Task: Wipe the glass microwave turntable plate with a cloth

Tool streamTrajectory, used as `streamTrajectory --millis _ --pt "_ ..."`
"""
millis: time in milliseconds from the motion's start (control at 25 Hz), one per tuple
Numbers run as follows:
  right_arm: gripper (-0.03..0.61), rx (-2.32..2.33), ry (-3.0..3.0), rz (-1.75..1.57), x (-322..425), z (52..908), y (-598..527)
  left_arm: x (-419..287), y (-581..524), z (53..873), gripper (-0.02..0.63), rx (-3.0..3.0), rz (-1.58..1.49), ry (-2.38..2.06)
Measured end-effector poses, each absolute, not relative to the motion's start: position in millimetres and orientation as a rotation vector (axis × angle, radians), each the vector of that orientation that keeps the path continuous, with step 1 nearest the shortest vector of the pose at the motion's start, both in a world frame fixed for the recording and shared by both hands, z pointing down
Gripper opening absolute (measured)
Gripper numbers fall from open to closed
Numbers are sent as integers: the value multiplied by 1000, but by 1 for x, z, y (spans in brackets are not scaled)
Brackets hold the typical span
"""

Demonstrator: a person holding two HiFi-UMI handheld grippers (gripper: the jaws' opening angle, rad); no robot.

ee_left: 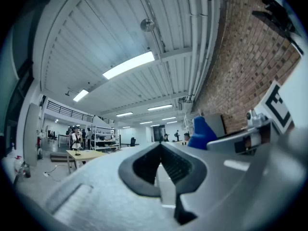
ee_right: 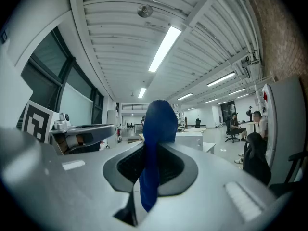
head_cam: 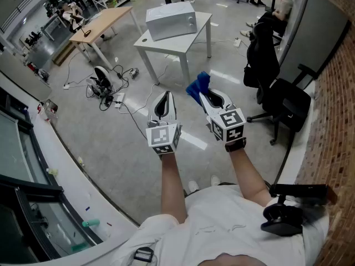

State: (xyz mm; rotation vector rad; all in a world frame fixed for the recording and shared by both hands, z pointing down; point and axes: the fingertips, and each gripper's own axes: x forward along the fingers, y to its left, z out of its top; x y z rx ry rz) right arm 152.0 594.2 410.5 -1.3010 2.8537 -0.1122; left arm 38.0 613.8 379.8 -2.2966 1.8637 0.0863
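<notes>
While right gripper (head_cam: 203, 95) jaws pinch a crumpled blue cloth (head_cam: 198, 85), left gripper (head_cam: 165, 96) jaws sit pressed together, empty.

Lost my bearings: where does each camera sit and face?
Head view: on the head, steeply down at floor and microwave; shows forearms, left gripper, right gripper.
Left gripper view: on the left gripper, along its shut jaws, toward ceiling and brick wall.
Right gripper view: on the right gripper, along jaws shut on cloth, into the hall.
Shared: all show the cloth.
</notes>
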Motion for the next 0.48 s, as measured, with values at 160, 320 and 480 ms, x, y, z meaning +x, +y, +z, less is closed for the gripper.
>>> streamTrajectory --millis 160,320,480 --pt "55 -1295 2845 -103 161 406 592 43 612 376 2 -2275 92 1879" --pt "55 -1280 2847 -92 162 402 590 44 611 371 2 -2255 102 1887" --pt "55 -1277 2838 -95 162 402 589 42 609 372 2 -2263 128 1888"
